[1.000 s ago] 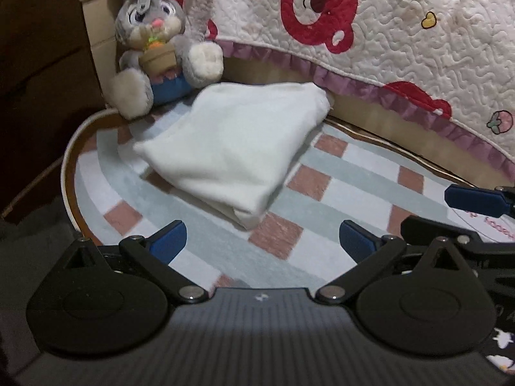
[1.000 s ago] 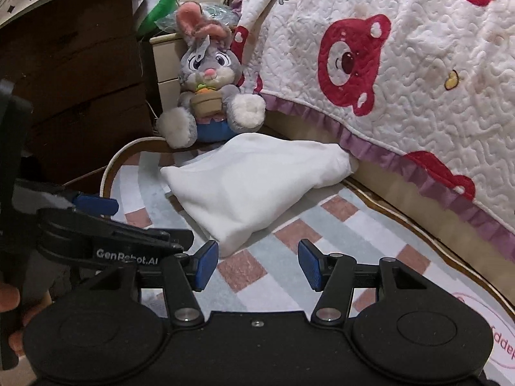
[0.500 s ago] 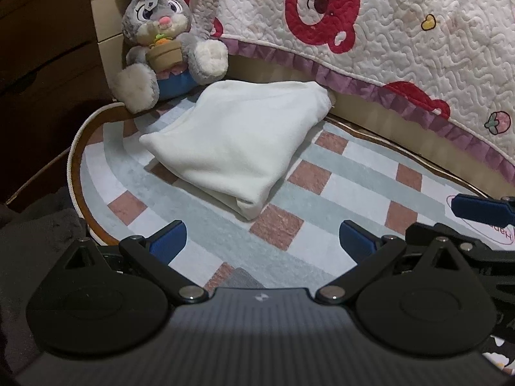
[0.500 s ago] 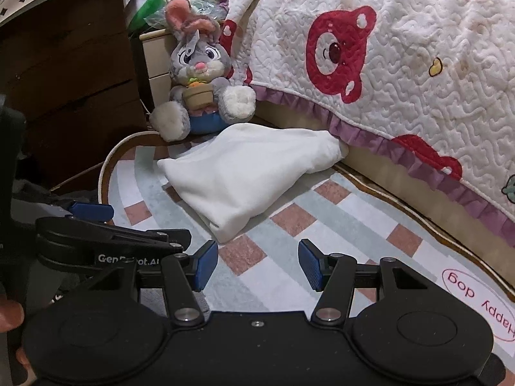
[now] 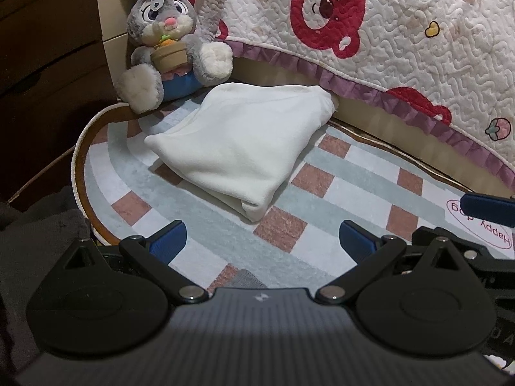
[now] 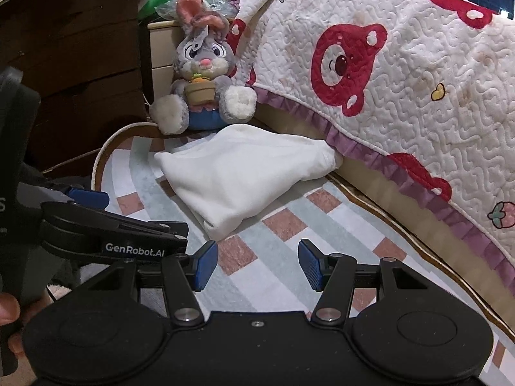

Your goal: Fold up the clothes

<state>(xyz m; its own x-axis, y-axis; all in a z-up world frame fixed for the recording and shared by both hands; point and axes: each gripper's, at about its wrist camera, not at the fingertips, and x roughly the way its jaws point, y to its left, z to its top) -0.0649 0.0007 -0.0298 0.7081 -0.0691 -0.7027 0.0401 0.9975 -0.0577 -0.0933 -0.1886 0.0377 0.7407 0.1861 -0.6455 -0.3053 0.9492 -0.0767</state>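
Item: folded white fleece garment, a thick soft bundle with layered edges at its near corner. It lies at the centre of the left wrist view on the oval checked rug of grey, white and terracotta squares. Its far end is tucked close under the purple frill of the white quilted bedspread with red bear prints. Judged parked there as finished work, clear of the open rug in front.

Item: grey plush rabbit holding a flowerpot, upper left, seated just behind the garment and propped against the bed corner.

Item: left gripper, lower centre, blue pads spread wide, nothing between them.

Item: right gripper, lower centre of the right wrist view, likewise parted and empty, short of the garment; both look released after the fold.

Item: dark grey cloth, lower left edge, possibly next.
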